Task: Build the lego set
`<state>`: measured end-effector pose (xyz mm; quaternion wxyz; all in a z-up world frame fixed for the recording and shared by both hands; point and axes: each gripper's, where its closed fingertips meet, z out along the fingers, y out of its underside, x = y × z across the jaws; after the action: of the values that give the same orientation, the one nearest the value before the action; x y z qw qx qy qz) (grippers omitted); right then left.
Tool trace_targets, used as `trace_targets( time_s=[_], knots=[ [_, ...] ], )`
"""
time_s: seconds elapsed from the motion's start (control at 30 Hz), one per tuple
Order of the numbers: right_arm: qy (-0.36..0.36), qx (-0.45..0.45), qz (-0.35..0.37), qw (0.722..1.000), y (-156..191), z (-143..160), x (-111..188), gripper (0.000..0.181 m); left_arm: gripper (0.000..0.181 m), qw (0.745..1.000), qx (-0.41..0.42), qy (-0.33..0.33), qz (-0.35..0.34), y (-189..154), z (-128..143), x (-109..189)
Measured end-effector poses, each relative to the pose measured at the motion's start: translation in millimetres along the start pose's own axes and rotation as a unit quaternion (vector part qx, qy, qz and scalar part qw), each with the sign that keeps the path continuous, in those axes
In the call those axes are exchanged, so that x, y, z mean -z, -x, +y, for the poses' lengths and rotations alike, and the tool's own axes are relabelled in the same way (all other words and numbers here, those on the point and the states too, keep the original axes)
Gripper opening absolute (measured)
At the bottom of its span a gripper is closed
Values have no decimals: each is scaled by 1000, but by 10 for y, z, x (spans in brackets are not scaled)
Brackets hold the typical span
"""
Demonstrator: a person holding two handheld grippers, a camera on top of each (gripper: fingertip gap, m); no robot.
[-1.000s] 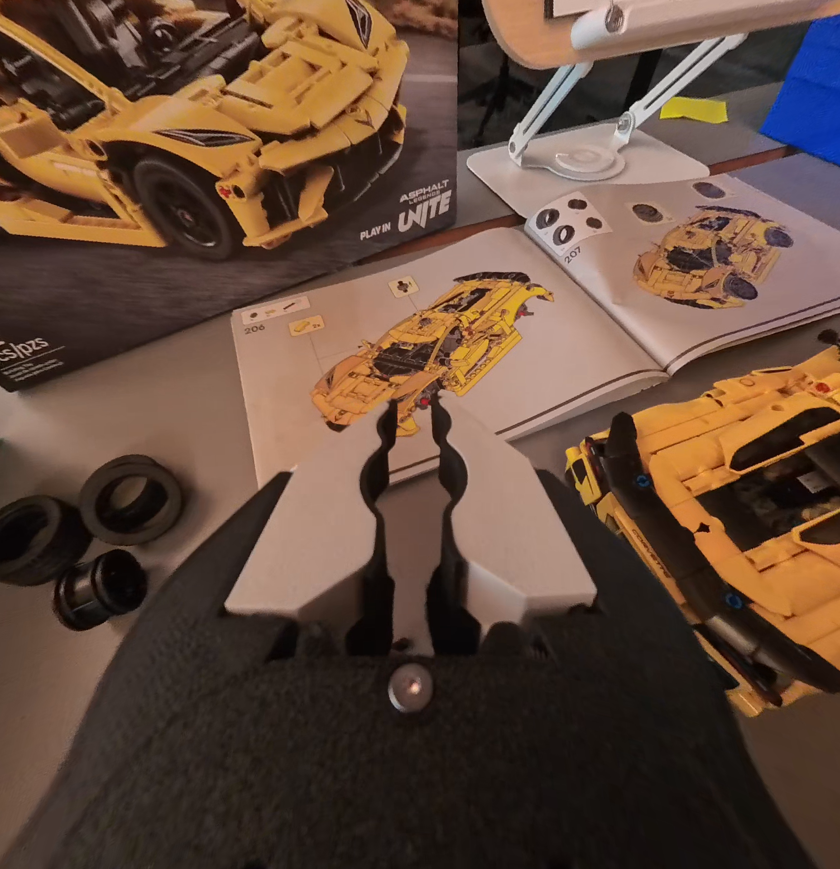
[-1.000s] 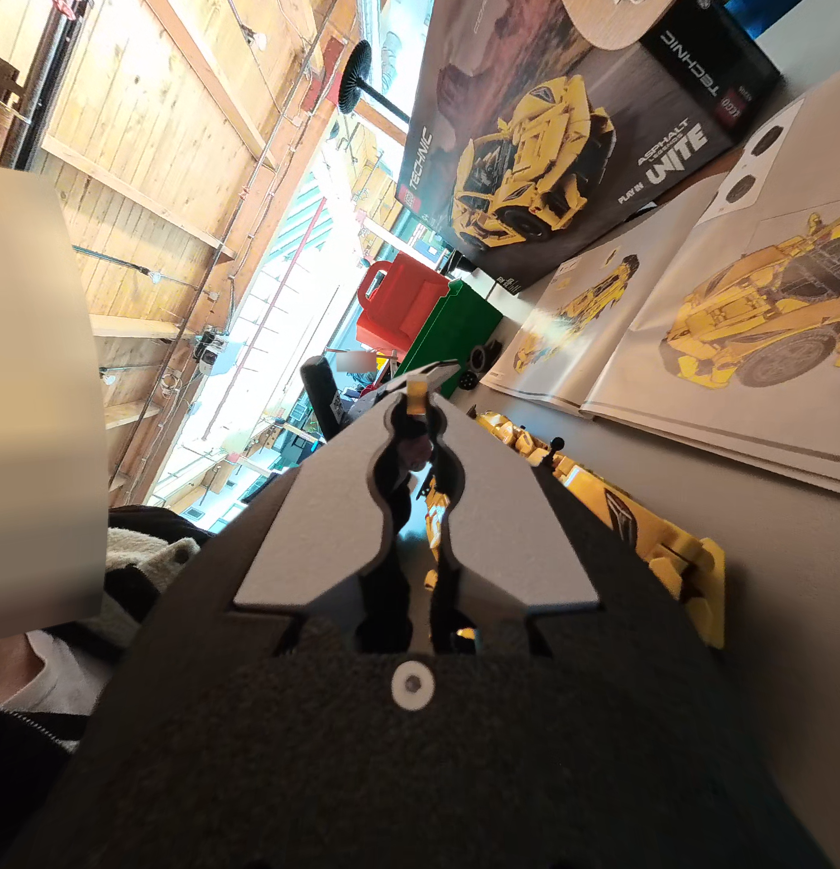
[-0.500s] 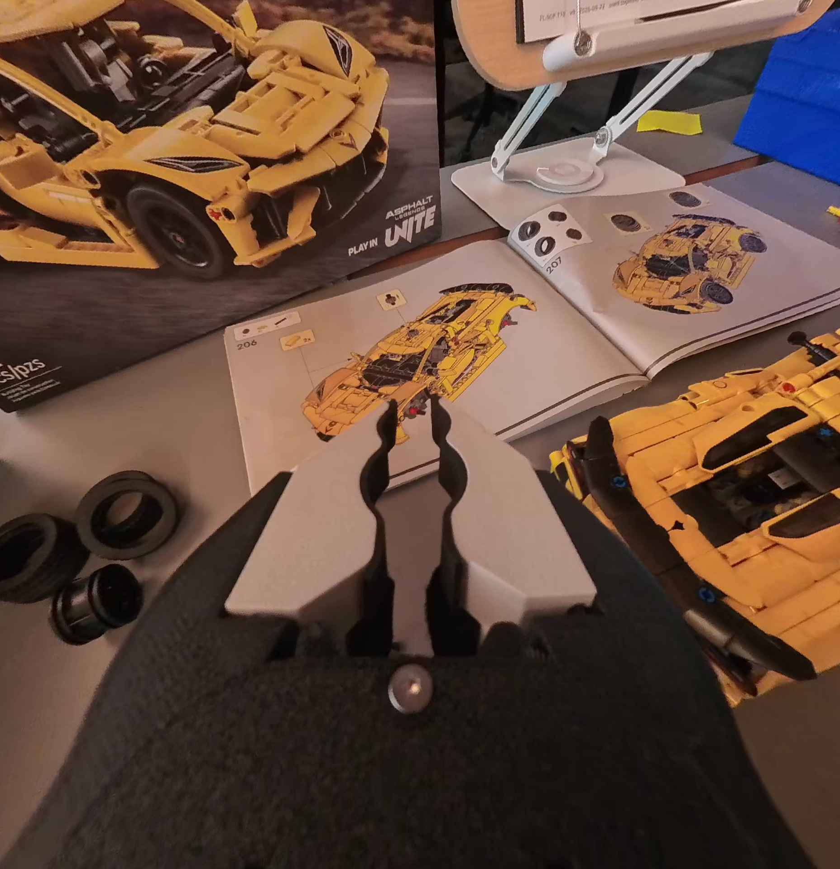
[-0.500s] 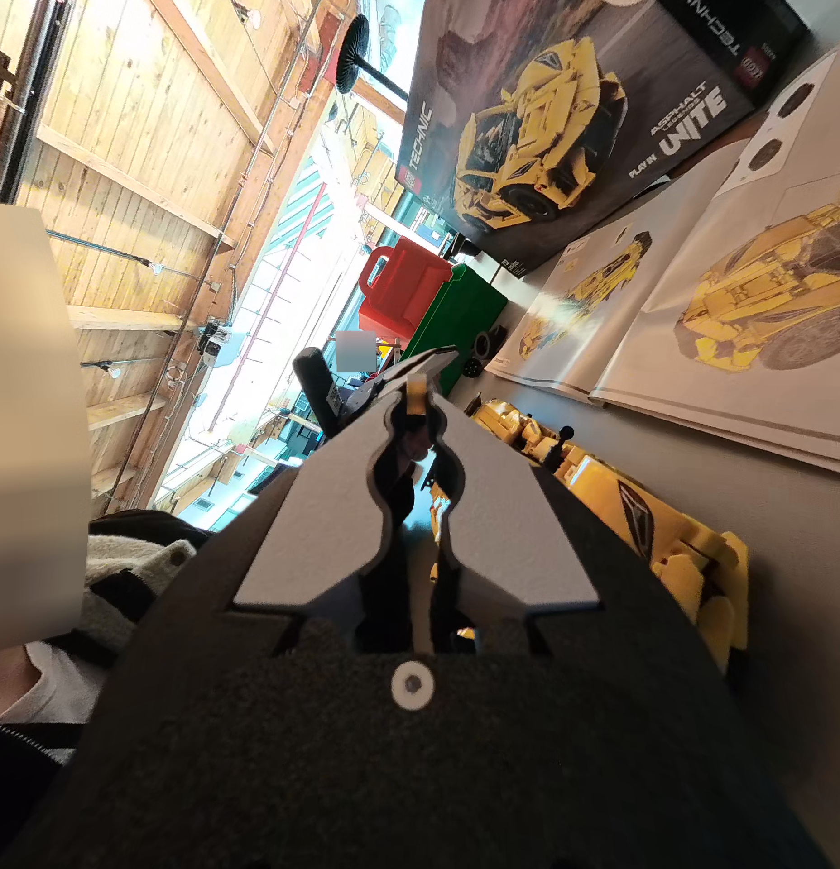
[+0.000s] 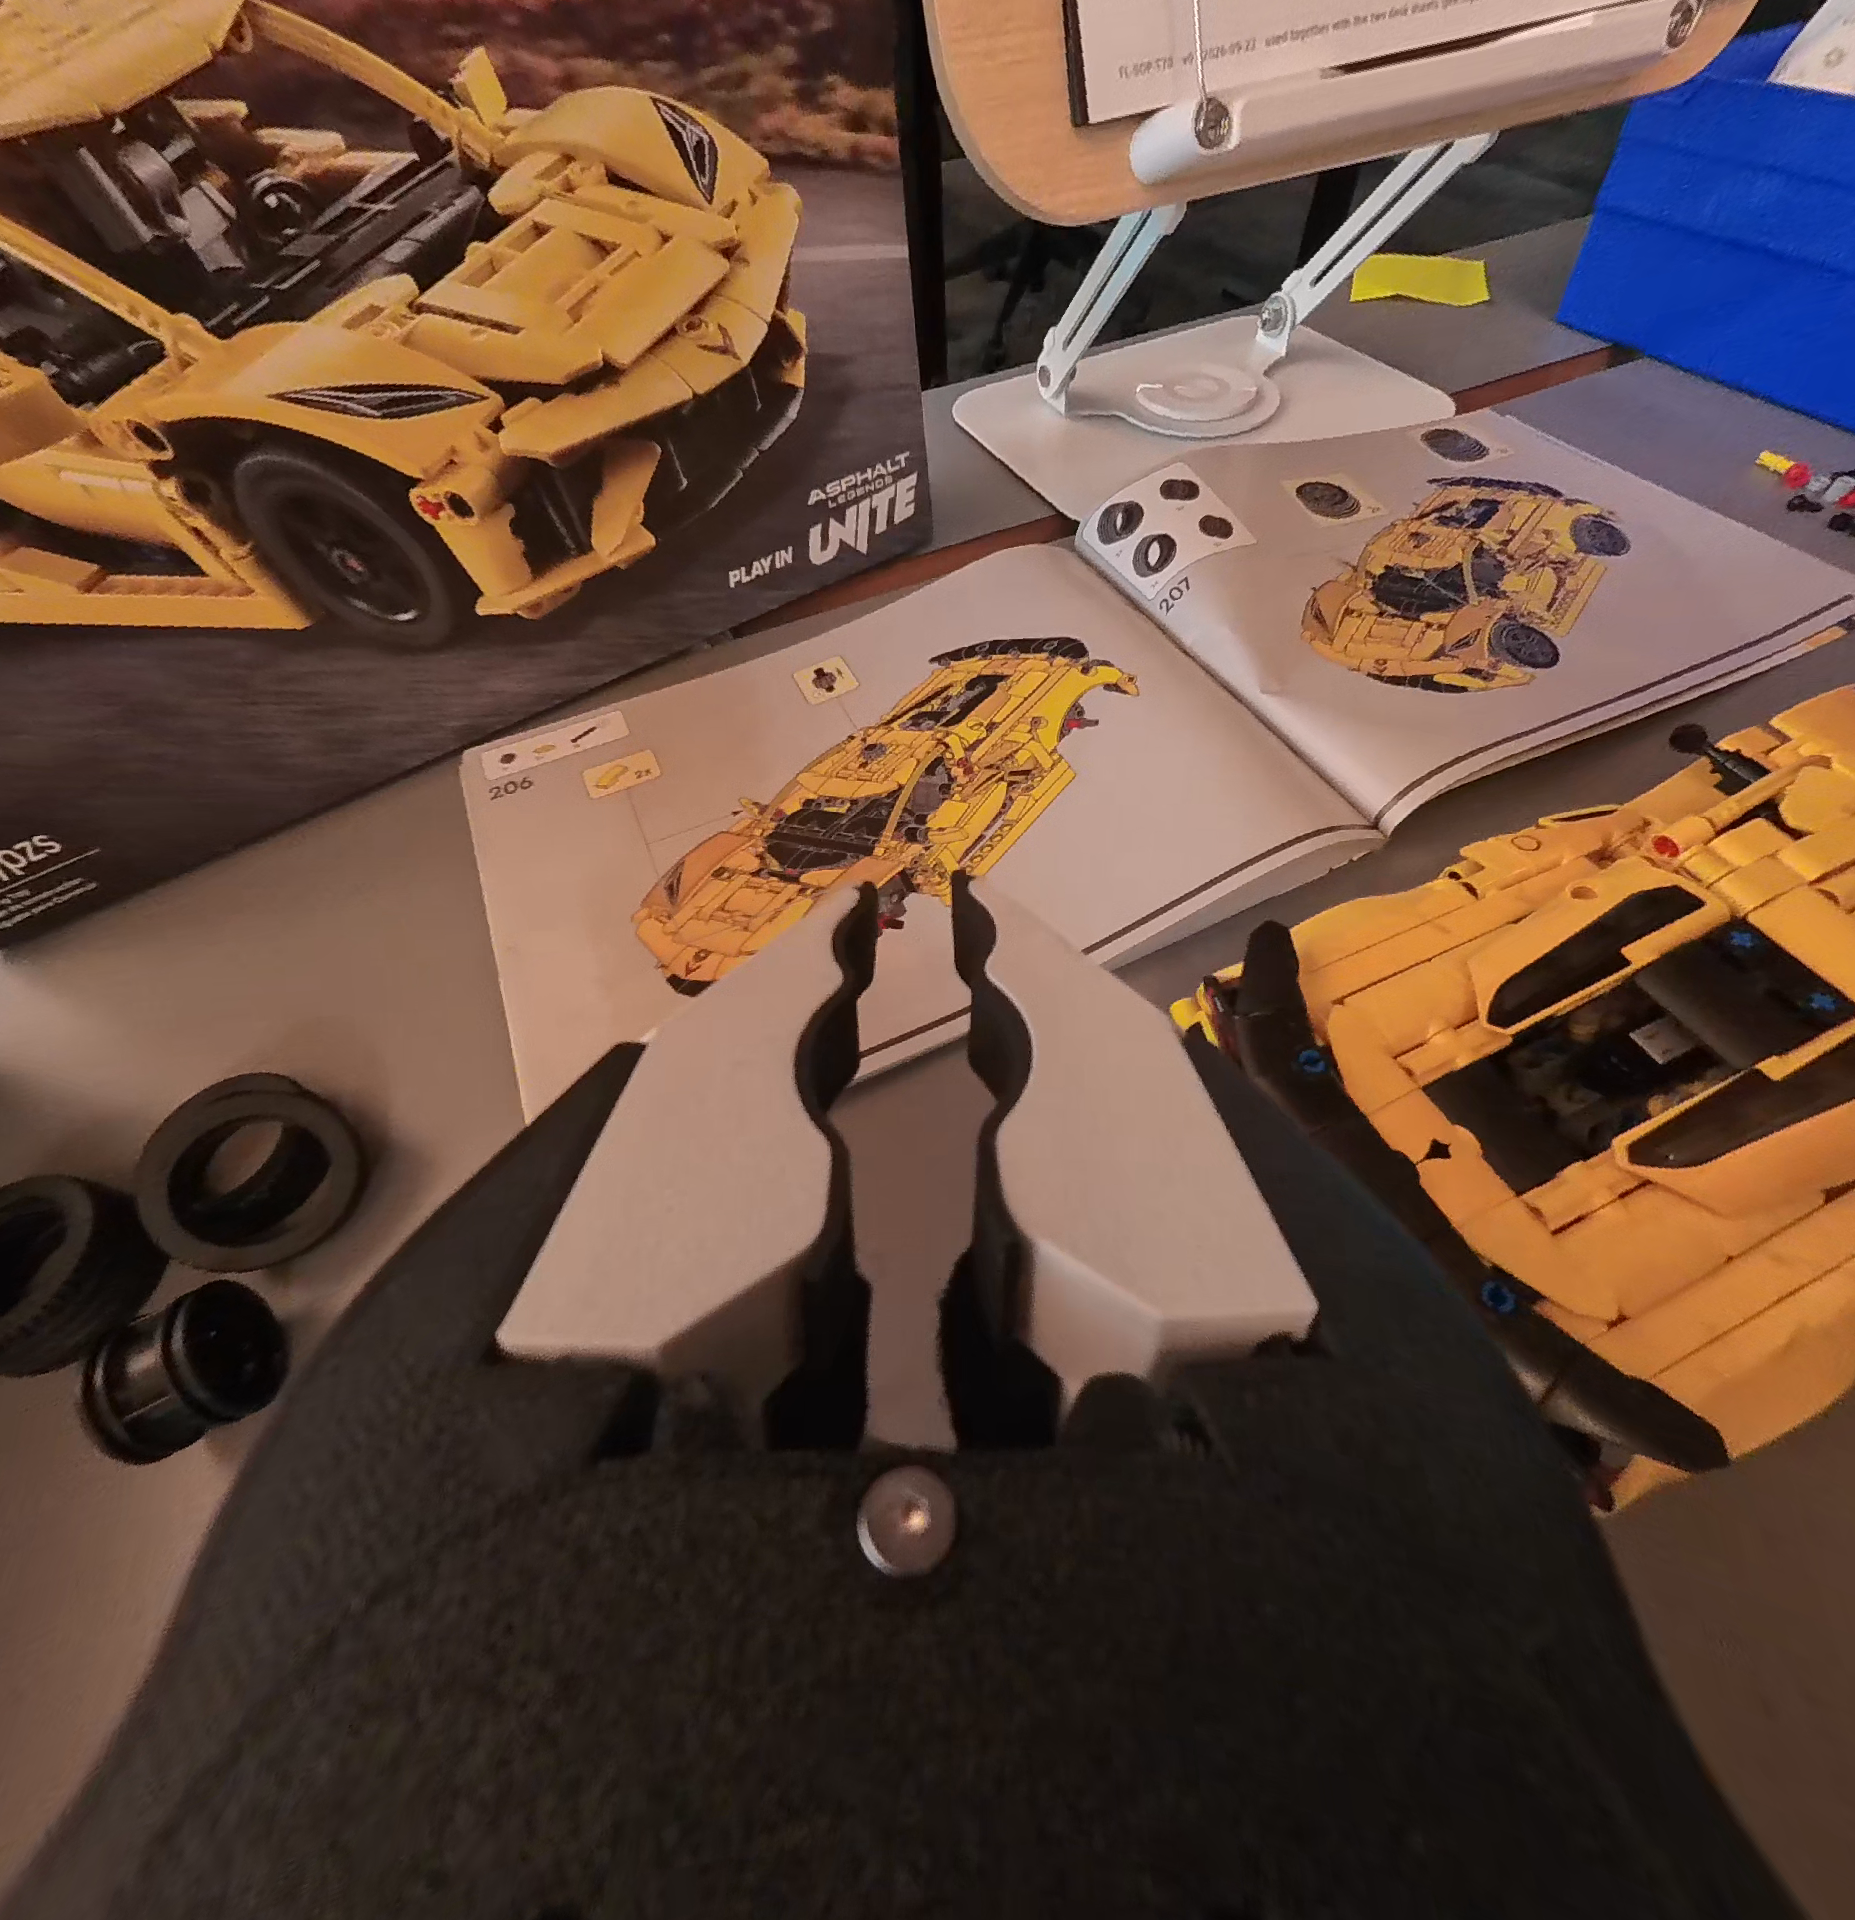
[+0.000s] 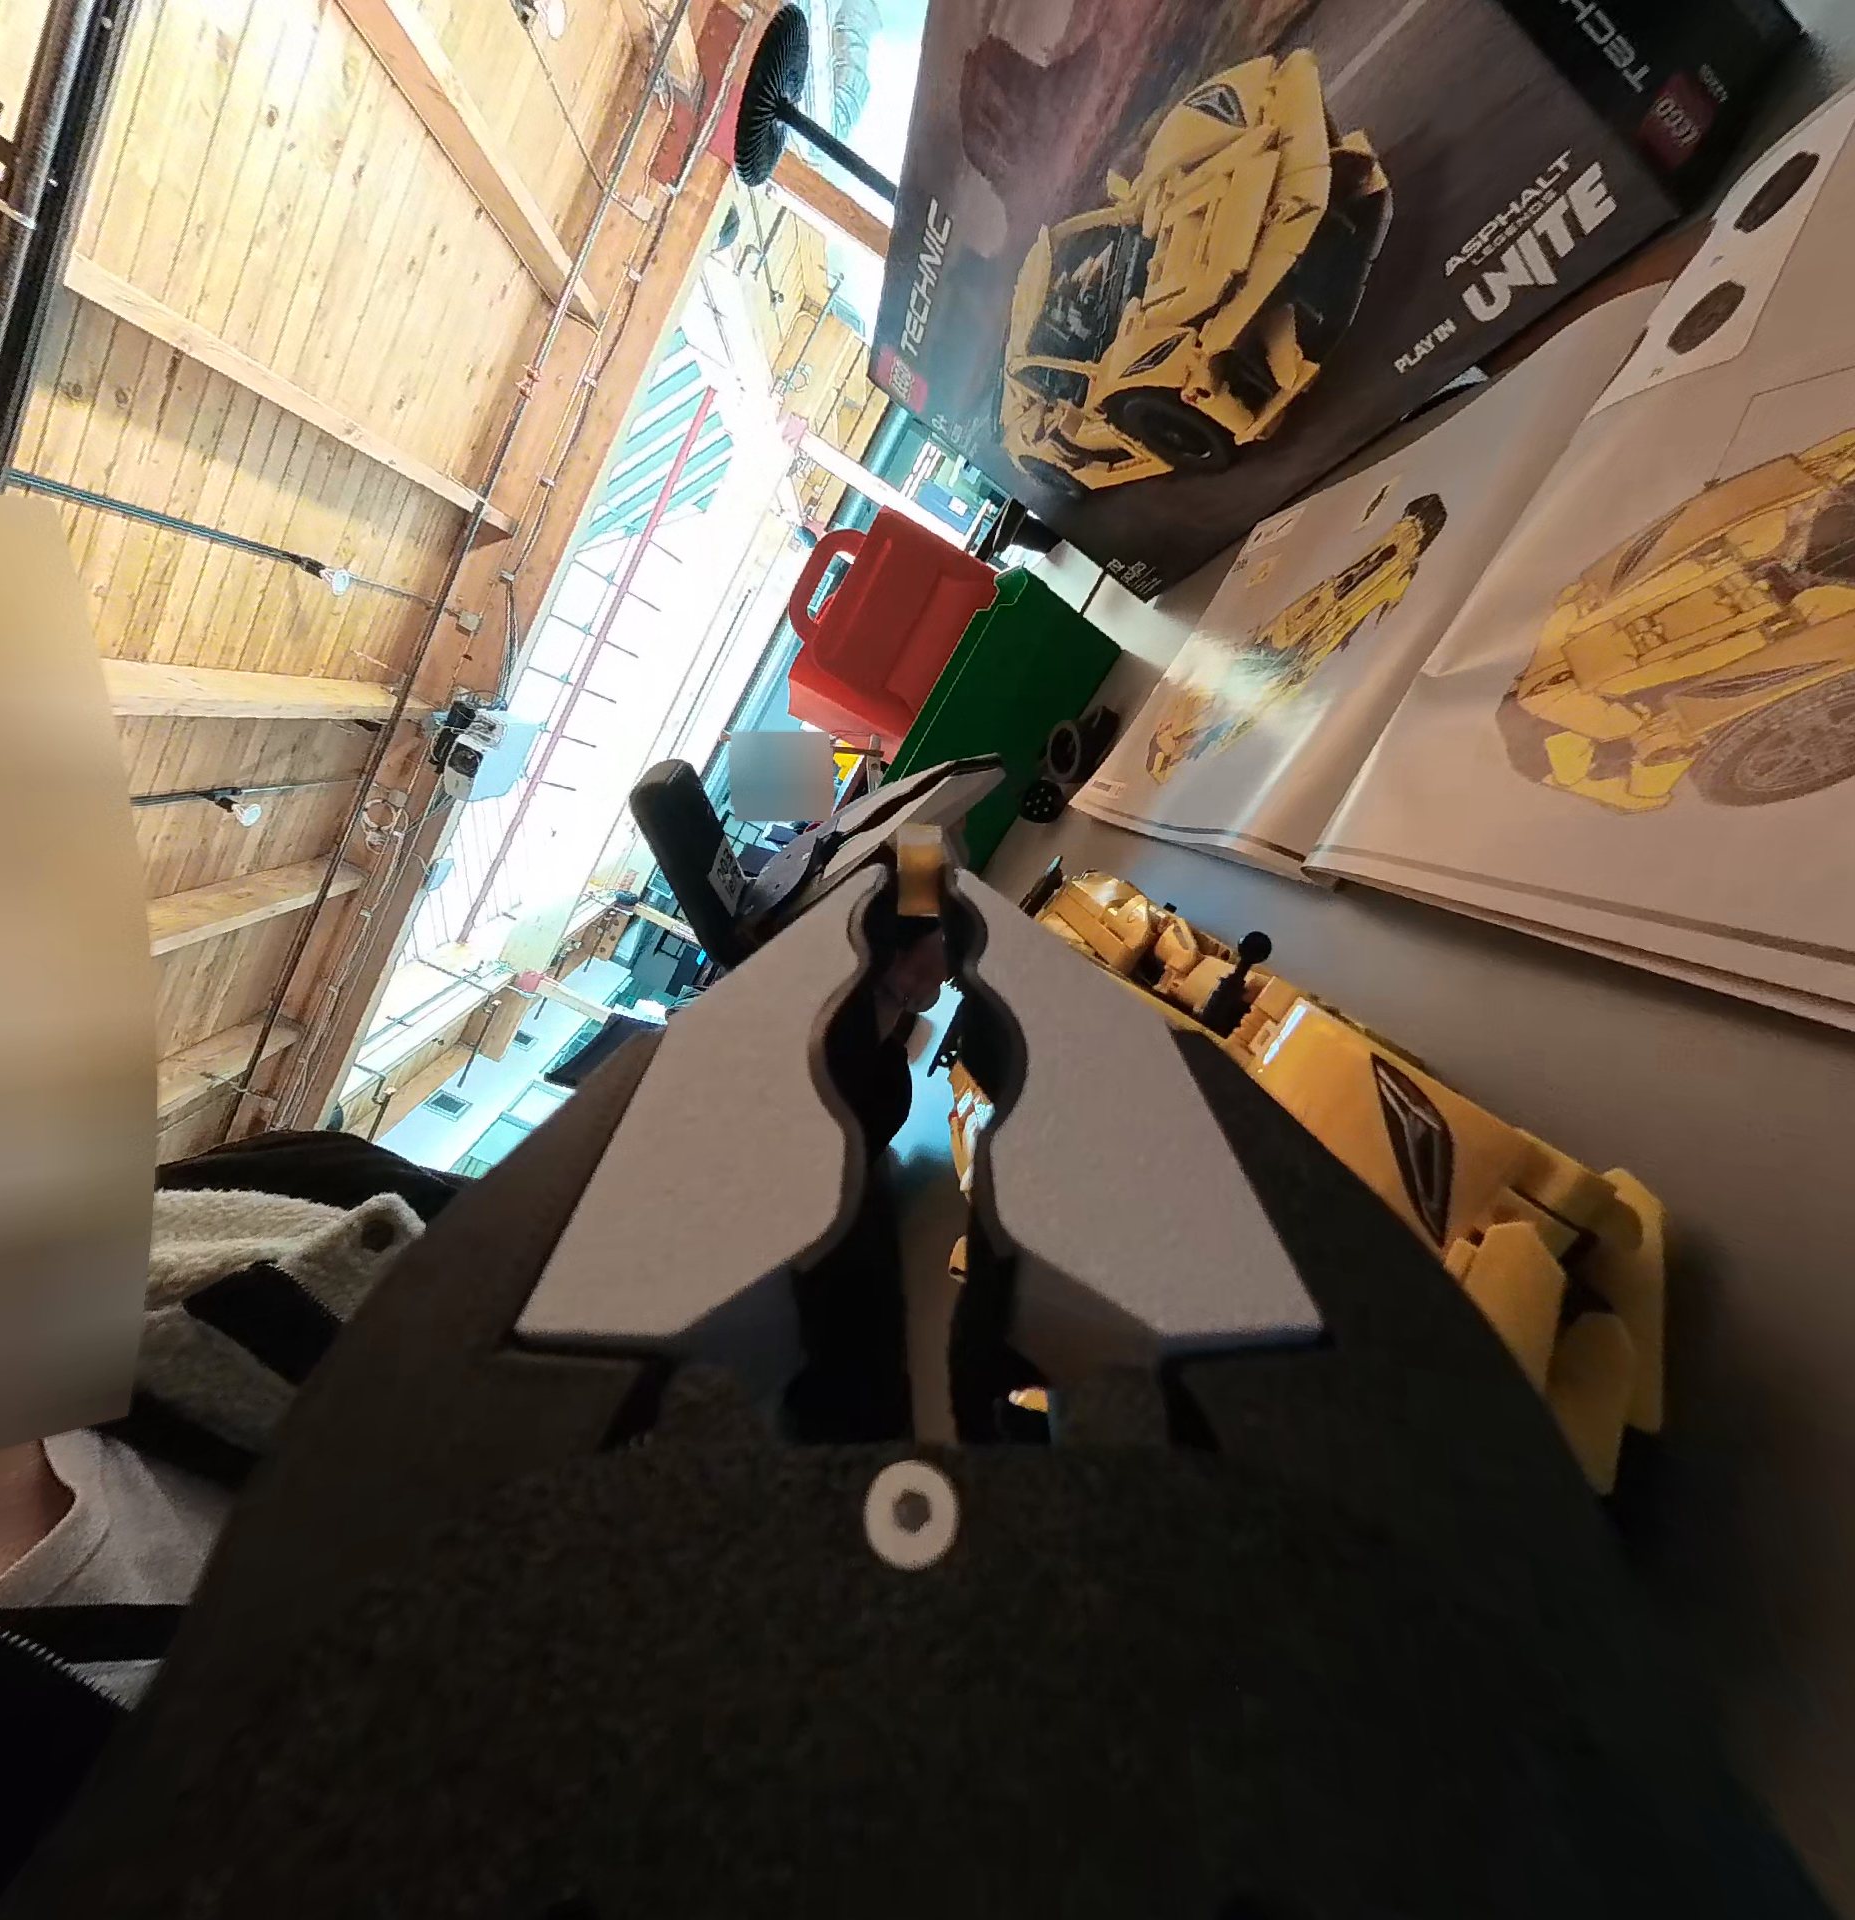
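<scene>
The yellow lego car (image 5: 1588, 1091) lies on the grey table at the right of the left wrist view, and shows in the right wrist view (image 6: 1370, 1122) too. My left gripper (image 5: 907, 904) hovers over the open instruction booklet (image 5: 1006, 769), left of the car, jaws slightly apart and empty. My right gripper (image 6: 918, 883) is shut on a small yellow lego piece (image 6: 918, 868) pinched at its tips, held in the air beside the car. Two black tyres (image 5: 248, 1174) and a black wheel hub (image 5: 185, 1361) lie at the left.
The set's box (image 5: 383, 364) stands at the back left. A white tablet stand (image 5: 1214, 405) and a blue bin (image 5: 1733, 239) are at the back right, with small loose parts (image 5: 1827, 488). Red (image 6: 881, 644) and green (image 6: 1006, 696) bins sit beyond the tyres. Spacing between my two grippers at the tips: around 25 centimeters.
My left gripper has shifted a little, so more of the car and the loose parts have come into view. My right gripper has moved slightly with the yellow piece still in it.
</scene>
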<state>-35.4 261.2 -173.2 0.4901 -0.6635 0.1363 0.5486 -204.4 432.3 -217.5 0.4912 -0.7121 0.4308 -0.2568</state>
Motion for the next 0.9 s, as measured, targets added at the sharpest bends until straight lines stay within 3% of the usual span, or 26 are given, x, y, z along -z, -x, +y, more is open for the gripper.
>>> trace_targets(
  time_s=[0.5, 0.57, 0.63, 0.7, 0.73, 0.83, 0.9],
  knots=[
    [4, 2, -3, 1000, 14, 15, -15, 7, 14, 1000, 3, 3, 14, -46, 14, -8],
    [17, 57, 7, 998, 80, 41, -44, 7, 14, 999, 19, -7, 48, -159, -32, 9],
    [42, 184, 49, 981, 145, 95, -109, 7, 14, 986, 78, -32, 141, -451, -175, 92],
    [58, 342, 67, 936, 291, 181, -200, 8, 17, 960, 136, -52, 241, -812, -340, 225],
    [66, 424, 83, 900, 325, 238, -245, 8, 20, 942, 160, -57, 290, -1010, -407, 294],
    [85, 633, 129, 758, 367, 429, -360, 8, 28, 869, 232, -45, 435, -1573, -542, 529],
    [53, 745, 140, 650, 463, 497, -406, 8, 28, 822, 269, -29, 501, -1806, -590, 657]
  ],
)
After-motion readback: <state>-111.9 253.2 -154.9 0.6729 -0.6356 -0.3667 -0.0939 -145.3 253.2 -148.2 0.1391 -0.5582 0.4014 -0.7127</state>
